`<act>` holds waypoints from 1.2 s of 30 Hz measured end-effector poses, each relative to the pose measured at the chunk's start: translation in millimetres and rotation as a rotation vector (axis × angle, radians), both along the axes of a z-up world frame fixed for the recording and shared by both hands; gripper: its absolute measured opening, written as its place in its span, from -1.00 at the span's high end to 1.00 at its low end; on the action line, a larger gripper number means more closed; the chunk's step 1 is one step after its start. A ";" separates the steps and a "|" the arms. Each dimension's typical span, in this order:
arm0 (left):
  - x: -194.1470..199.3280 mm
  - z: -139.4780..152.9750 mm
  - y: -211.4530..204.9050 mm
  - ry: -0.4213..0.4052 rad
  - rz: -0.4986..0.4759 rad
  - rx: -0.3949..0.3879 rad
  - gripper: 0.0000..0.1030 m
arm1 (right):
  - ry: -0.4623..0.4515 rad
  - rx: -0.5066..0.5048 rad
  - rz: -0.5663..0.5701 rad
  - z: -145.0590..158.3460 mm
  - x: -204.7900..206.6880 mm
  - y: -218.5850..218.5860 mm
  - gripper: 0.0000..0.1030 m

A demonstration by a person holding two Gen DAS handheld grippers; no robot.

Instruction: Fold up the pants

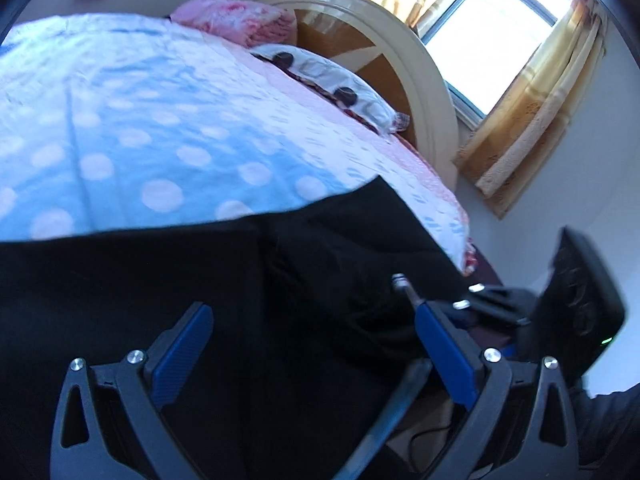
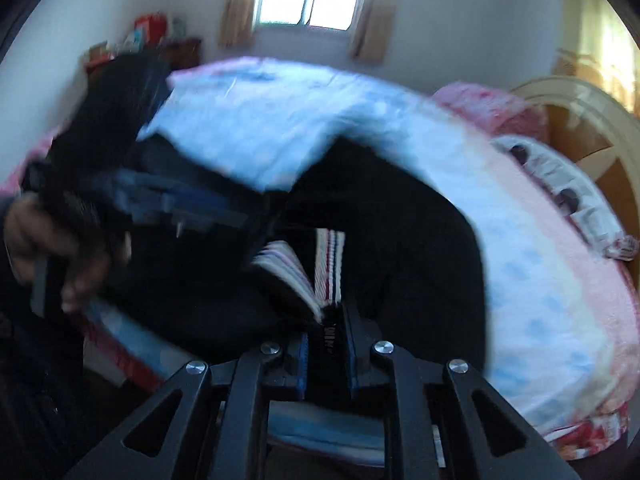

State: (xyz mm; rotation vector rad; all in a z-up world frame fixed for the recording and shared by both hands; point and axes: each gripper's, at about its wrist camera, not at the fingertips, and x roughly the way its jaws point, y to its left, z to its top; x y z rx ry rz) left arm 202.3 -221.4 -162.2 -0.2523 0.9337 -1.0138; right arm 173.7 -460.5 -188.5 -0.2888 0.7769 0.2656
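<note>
- Your right gripper (image 2: 326, 316) pinches the striped waistband (image 2: 328, 264) of the black pants (image 2: 400, 240); the blue pads sit close together with the band's dark fabric pressed between them.
- Your left gripper (image 1: 312, 328) has its jaws spread wide, blue pads (image 1: 182, 354) well apart, above the dark cloth; from this view you cannot tell whether the pads touch the fabric.
- The pants lie on the bed, on the blue blanket with white dots (image 1: 132, 128), bunched near the bed's close edge in the right wrist view.
- In the left wrist view the pants (image 1: 160, 300) fill the lower part of the picture, and your right gripper (image 1: 472, 304) shows at the lower right, beside the bed's edge.
- In the right wrist view your left hand (image 2: 44, 248) holds the other gripper at the left, blurred.
- A pink quilt (image 1: 236, 20) and a pillow (image 1: 340, 84) lie by the rounded headboard (image 1: 400, 40); a curtained window (image 1: 492, 36) is behind.
</note>
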 end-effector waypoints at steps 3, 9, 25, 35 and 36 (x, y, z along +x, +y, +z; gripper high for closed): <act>0.5 -3.2 -10.2 0.052 -0.028 -0.019 -1.00 | 0.025 0.036 -0.025 -6.7 2.6 -4.2 0.72; 4.7 0.5 -24.8 0.139 -0.040 -0.065 -1.00 | 0.000 0.051 -0.029 -0.8 -3.1 -3.0 0.72; -21.5 27.9 -20.7 -0.066 -0.047 0.065 0.57 | -0.061 0.056 0.087 1.8 -18.6 5.1 0.03; -18.6 26.4 89.8 -0.088 0.157 0.140 0.57 | -0.061 0.321 0.135 13.1 -20.2 -20.9 -0.28; -19.0 22.8 101.4 -0.075 0.179 0.141 0.57 | -0.055 0.321 0.133 10.9 -19.4 -19.5 -0.28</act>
